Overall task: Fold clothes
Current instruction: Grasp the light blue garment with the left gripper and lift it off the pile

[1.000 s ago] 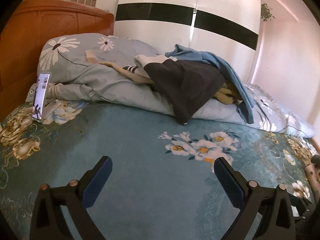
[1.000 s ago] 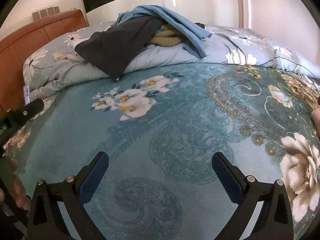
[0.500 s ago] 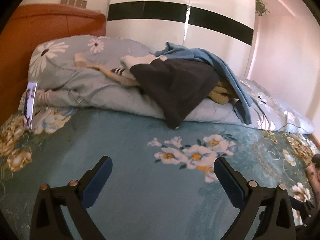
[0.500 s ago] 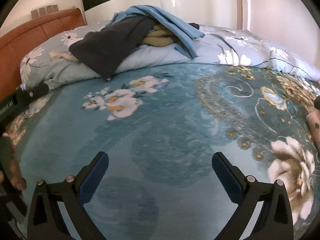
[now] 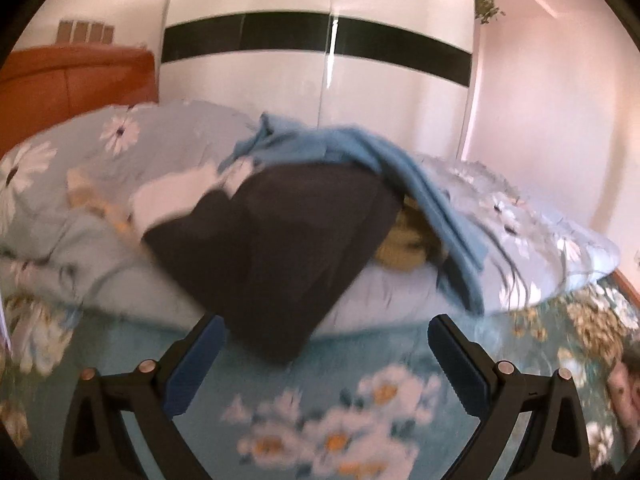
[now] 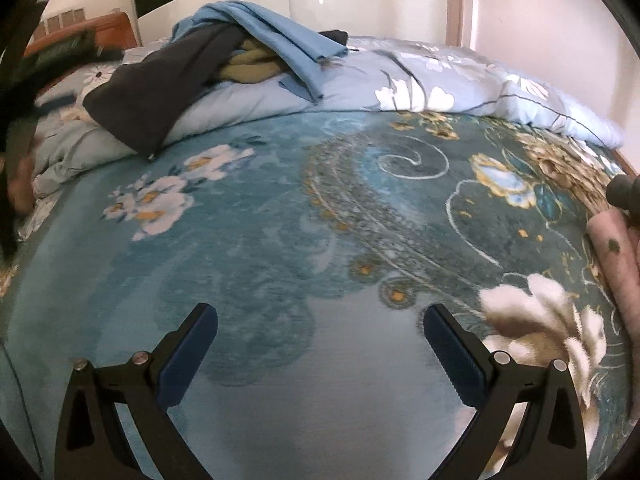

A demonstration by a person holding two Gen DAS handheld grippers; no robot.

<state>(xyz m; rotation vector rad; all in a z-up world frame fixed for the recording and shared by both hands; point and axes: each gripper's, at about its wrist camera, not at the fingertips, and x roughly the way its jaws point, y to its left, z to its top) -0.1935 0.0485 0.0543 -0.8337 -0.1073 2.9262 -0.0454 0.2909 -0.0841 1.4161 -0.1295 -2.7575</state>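
Folding has not begun, by the look of it: the clothes lie in one loose heap on the rolled quilt [image 5: 540, 240] at the far side of the bed, none of them flat or squared. From the left gripper [image 5: 322, 364] the dark garment [image 5: 276, 248] hangs down the quilt's front at twelve o'clock, its lowest corner just short of the fingers, with the blue garment [image 5: 420, 196] draped over it toward one o'clock and a mustard piece [image 5: 404, 248] tucked beneath. Its jaws stand wide apart and hold nothing. The right gripper [image 6: 320, 344] hovers over bare bedspread [image 6: 260, 240], jaws equally wide and empty, the heap well off at eleven o'clock. Everything is left, I would say: pull one piece free, spread it, fold it. There is plenty of open bedspread in front of both grippers for that. The bed's edge shows at three o'clock in the right view, near a pink roll [image 6: 616, 256], and the headboard [image 5: 76, 80] closes off ten o'clock.
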